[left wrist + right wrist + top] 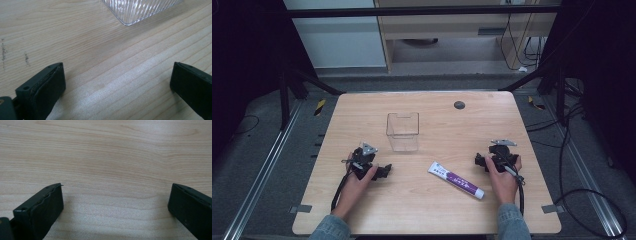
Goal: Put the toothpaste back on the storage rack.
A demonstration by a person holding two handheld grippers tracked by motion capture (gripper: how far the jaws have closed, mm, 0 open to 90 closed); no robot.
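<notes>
I have the toothpaste tube lying flat on the wooden table, slanted, with its wide crimped end toward the middle of the table and its small white cap toward the near right; it is white with a purple band along the body. It sits between my two hands, closer to the right one, and nothing is touching it. Beyond its crimped end, toward the far side, the clear plastic box stands upright with its open top up, apart from the tube. My right gripper rests low on the table just to the right of the tube, held in my right hand, and in the right gripper view its jaws stand wide apart with bare wood grain between them, so it is released and holds nothing. My left gripper sits on the near left, held in my left hand, well apart from the tube and just short of the box; its jaws are also spread wide over bare wood, released. In the left gripper view a ribbed corner of the clear plastic box shows ahead of the jaws, not between them. A small dark round mark sits near the table's far edge
</notes>
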